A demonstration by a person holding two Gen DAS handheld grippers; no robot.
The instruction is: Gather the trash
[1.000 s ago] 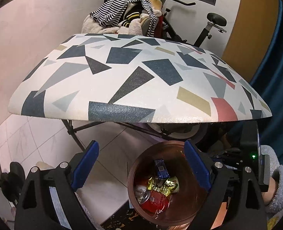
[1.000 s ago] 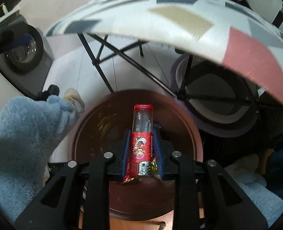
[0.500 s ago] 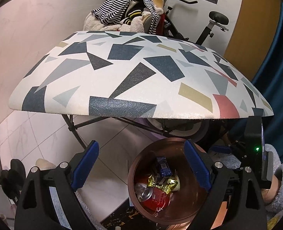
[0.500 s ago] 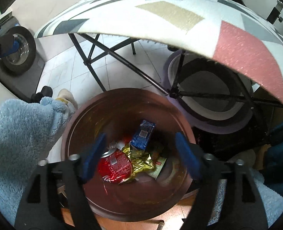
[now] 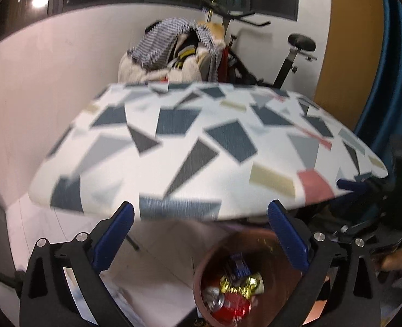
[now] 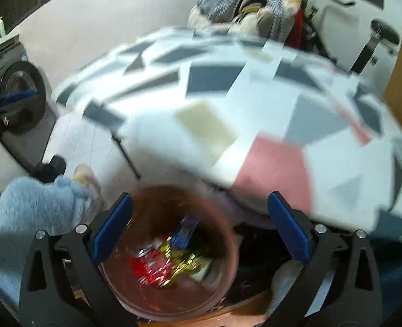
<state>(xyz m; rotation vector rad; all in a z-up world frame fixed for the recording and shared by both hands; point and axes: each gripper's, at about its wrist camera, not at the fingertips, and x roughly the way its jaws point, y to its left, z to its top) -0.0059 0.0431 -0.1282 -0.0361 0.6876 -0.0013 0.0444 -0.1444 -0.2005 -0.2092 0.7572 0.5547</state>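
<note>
The left gripper [image 5: 201,234] stands wide open with nothing between its blue pads [image 5: 113,238], hanging above the floor just before the near edge of the patterned tabletop [image 5: 201,147]. Below and to the right of it in the left wrist view sits the brown trash bin [image 5: 201,278], its mouth facing up; inside lie a crushed red can [image 5: 229,308] with its silver end toward the left, a gold wrapper [image 5: 239,283] and a blue carton [image 5: 239,265] whose long axis runs away from the camera. Behind the tabletop a heap of clothes [image 5: 173,49] rests against an exercise bike [image 5: 290,54]. In the right wrist view, which is blurred, the right gripper [image 6: 201,229] is likewise spread wide and holds nothing, poised over the same bin [image 6: 228,245]. The red can [image 6: 149,265], gold wrapper [image 6: 181,259] and blue carton [image 6: 184,231] lie at the bottom, the carton pointing away toward the tabletop [image 6: 255,114]. A blue fleece sleeve [image 6: 32,212] shows at the left.
</note>
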